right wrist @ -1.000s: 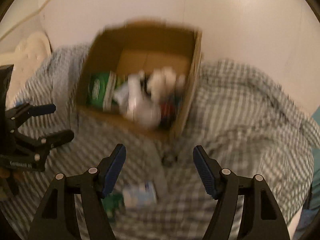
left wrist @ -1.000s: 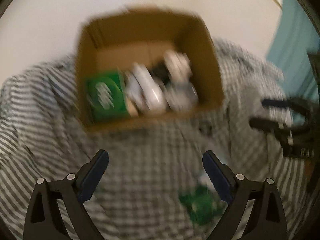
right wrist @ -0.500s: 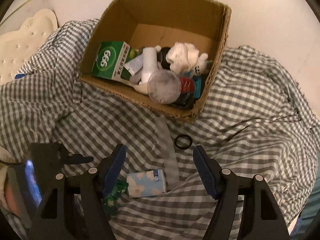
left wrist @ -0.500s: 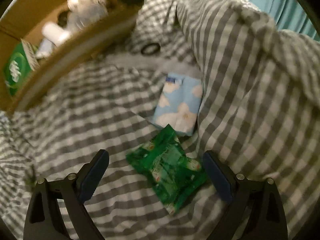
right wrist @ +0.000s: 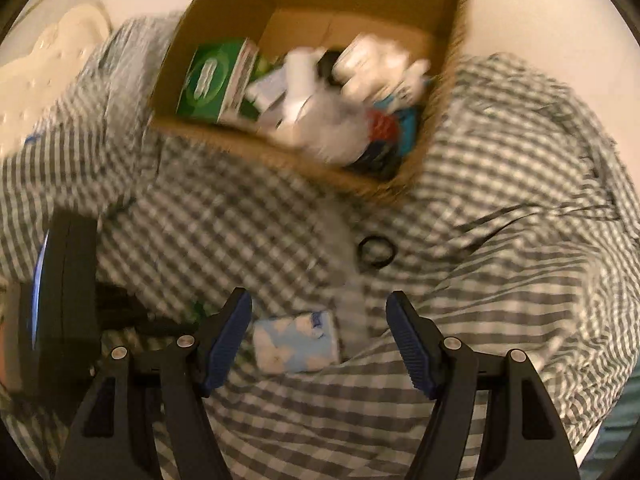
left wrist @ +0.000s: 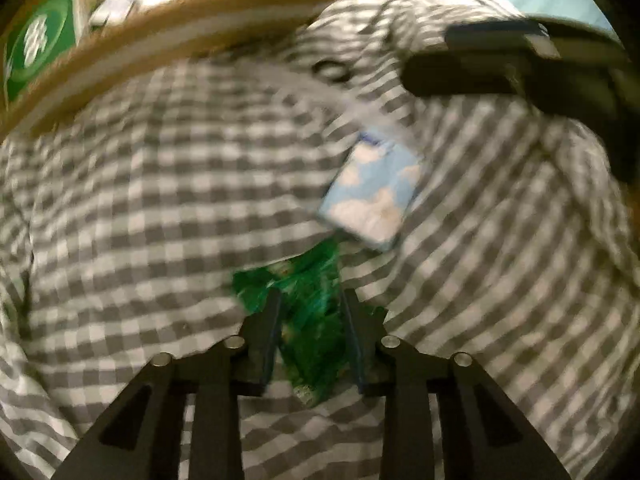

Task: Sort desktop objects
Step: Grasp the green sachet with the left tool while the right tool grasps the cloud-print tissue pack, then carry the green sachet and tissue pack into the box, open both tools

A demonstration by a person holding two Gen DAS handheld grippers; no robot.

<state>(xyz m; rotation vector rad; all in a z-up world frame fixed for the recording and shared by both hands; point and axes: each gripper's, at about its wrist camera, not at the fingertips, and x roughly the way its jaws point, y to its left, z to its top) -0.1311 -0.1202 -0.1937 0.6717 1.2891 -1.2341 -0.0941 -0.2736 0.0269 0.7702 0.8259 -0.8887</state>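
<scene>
My left gripper (left wrist: 310,300) is shut on a crinkly green packet (left wrist: 308,292) lying on the grey checked cloth (left wrist: 140,200). A light blue tissue pack with white clouds (left wrist: 372,196) lies just beyond it, and it also shows in the right wrist view (right wrist: 296,342). My right gripper (right wrist: 320,308) is open and empty, hovering right over that tissue pack. A black ring (right wrist: 376,251) lies on the cloth ahead of it. The cardboard box (right wrist: 440,128) beyond holds a green carton (right wrist: 212,80), white items and several other things.
The right gripper's body (left wrist: 520,60) shows at the upper right of the left wrist view. The left gripper's body (right wrist: 68,300) stands at the left of the right wrist view. A cream cushion (right wrist: 48,64) lies far left. A white wall is behind the box.
My left gripper has closed its fingers onto the green packet. My right gripper has come down lower over the blue tissue pack, still open.
</scene>
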